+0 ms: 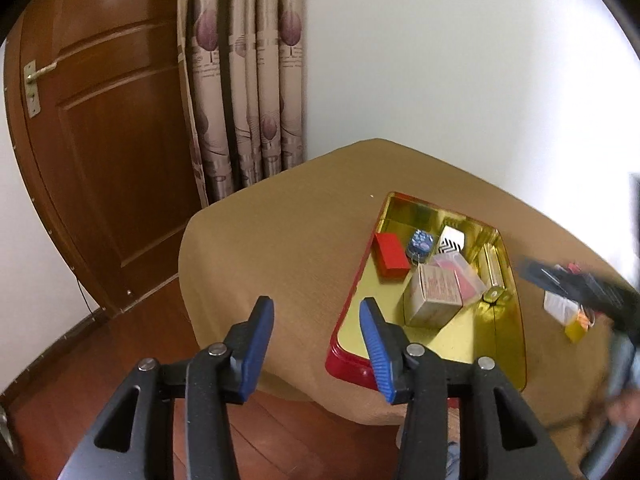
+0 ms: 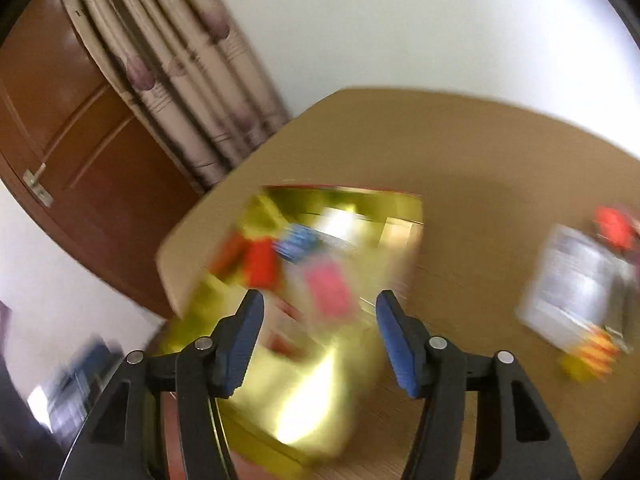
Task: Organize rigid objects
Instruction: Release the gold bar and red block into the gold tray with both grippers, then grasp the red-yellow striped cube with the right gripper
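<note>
Gold-lined tin on the table already holds several boxes; loose packets lie right of it. Both grippers, left and right, wide open, empty. Mid-sort, probably; next: right grabs a packet.

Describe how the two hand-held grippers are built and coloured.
Both look alike. The left hand-held gripper and right hand-held gripper each have black plastic linkage arms with triangular cut-outs, round silver pivot pins, and two fingers faced with ribbed blue pads. No cables, markings or sleeves show.
</note>
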`<state>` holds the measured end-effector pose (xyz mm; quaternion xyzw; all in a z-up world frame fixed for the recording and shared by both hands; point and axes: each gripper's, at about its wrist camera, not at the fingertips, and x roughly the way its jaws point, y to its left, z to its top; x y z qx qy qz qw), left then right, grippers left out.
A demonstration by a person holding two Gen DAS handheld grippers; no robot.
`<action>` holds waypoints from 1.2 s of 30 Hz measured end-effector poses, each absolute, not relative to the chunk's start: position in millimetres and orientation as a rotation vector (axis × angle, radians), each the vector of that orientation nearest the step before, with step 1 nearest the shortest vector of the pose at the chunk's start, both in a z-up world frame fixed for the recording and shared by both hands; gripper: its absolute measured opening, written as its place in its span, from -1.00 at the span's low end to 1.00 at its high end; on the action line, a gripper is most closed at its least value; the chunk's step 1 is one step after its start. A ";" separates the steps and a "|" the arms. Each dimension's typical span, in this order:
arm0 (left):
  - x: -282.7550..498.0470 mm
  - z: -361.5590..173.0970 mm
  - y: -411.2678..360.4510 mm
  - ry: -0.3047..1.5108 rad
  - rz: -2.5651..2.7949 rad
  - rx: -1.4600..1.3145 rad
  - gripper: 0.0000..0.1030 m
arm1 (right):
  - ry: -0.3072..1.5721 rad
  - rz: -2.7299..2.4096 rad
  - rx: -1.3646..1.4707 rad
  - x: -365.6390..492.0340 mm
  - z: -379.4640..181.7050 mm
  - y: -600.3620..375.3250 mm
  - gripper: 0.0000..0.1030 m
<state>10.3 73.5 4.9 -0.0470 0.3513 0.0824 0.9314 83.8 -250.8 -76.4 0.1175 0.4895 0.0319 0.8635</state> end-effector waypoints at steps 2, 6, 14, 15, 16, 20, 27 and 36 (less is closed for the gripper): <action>10.4 4.5 70.4 0.729 0.165 -0.091 -0.10 | 1.013 -0.021 0.186 43.0 -71.8 -291.5 0.12; 11.3 2.5 64.6 0.750 0.159 -0.083 -0.05 | 1.033 -0.029 0.050 10.7 -70.5 -338.4 0.13; 7.9 2.6 44.8 0.723 0.207 0.027 -0.01 | 1.128 0.201 -0.137 38.6 -74.1 -362.2 0.08; 8.9 1.9 42.0 0.722 0.209 0.046 -0.01 | 1.139 0.213 -0.167 43.1 -75.9 -360.8 0.05; 9.5 1.4 39.4 0.720 0.211 0.065 -0.01 | 1.148 0.217 -0.201 46.4 -78.4 -359.2 0.05; 9.9 -0.9 26.7 0.706 0.208 0.135 0.00 | 1.179 0.243 -0.248 59.7 -84.7 -359.5 0.05; 14.5 -6.2 17.1 0.709 0.203 0.187 0.00 | 1.287 0.262 -0.317 77.3 -110.3 -357.0 -0.34; 15.1 -7.6 16.5 0.715 0.198 0.179 0.01 | 1.251 0.220 -0.158 54.4 -104.4 -371.3 -0.47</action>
